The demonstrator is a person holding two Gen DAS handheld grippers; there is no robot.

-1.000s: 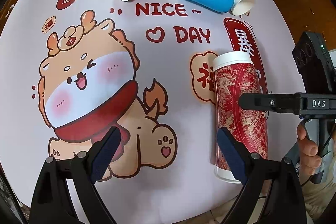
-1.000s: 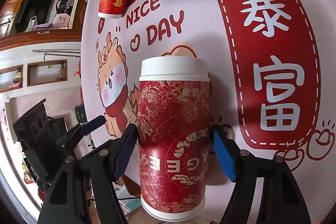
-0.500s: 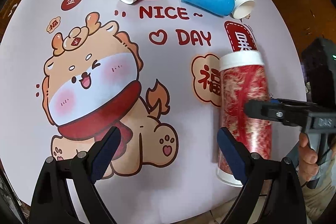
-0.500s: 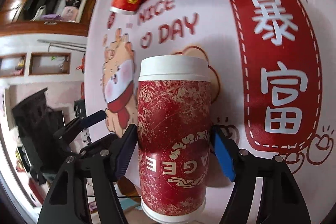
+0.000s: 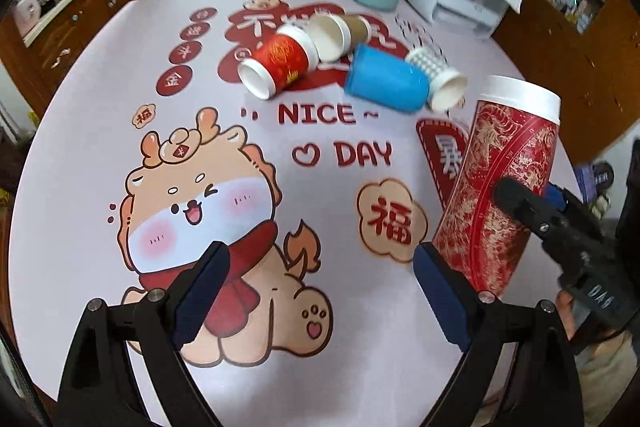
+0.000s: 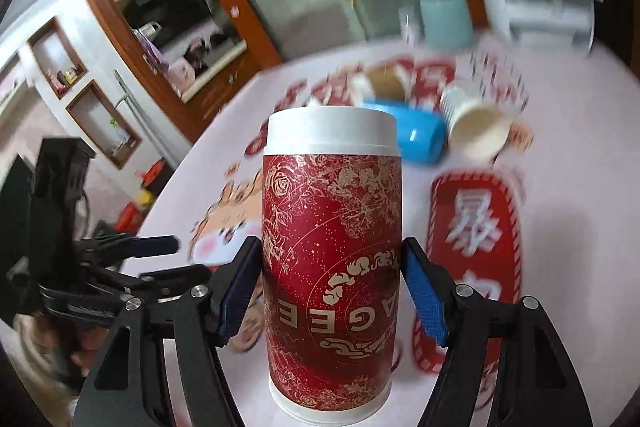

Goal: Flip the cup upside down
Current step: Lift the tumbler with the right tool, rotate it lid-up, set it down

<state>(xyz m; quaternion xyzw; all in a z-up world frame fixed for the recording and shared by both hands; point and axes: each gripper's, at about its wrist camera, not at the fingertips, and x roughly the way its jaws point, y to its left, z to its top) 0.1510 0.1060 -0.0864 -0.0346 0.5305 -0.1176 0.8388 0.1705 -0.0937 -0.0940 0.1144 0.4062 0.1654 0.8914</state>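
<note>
The round tabletop [image 5: 100, 107] under a pale printed cartoon mat lies bare from 7 to 11 o'clock. At 3 o'clock the tall red-and-gold paper cup with white rim [image 6: 332, 267] tilts, clamped mid-body by the right gripper [image 6: 332, 287]; it looks light, crushable and smooth. The left gripper [image 5: 316, 291] gapes, holding nothing. Toppled small cups [image 5: 384, 83] crowd 12 o'clock.

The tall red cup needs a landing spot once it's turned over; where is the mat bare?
Bare mat lies left of the NICE DAY lettering, over the dragon print. It is crowded at the far side, where the small red cup, blue cup and checked cup cluster.
</note>
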